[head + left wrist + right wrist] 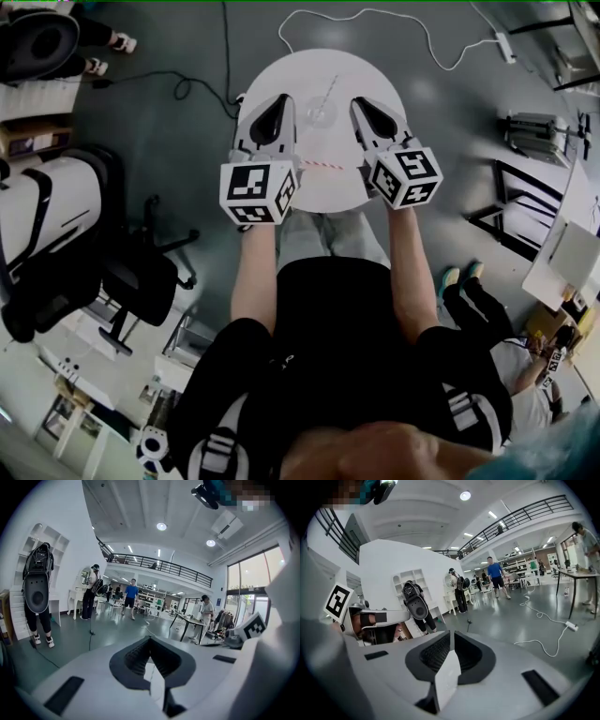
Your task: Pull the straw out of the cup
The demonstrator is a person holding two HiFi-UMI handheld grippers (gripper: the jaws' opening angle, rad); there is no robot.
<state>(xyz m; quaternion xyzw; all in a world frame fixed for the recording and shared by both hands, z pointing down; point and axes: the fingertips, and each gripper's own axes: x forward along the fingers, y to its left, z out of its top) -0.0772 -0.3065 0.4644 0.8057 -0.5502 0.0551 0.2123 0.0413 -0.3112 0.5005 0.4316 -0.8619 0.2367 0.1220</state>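
Observation:
A clear cup (321,113) stands on the round white table (309,66), and a thin straw (330,89) leans out of it toward the far side. A red-and-white striped straw (323,165) lies on the table nearer to me. My left gripper (283,99) hovers just left of the cup and my right gripper (360,102) just right of it, neither touching it. In the left gripper view the left gripper (150,638) is shut with nothing in it. The right gripper (452,633) is likewise shut and holds nothing. Both gripper views look over the room and show no cup.
A black cable (202,89) and a white cord with a power strip (504,45) lie on the floor beyond the table. An office chair (141,272) stands at the left, a black frame (520,202) at the right, and seated people (487,309) at the lower right.

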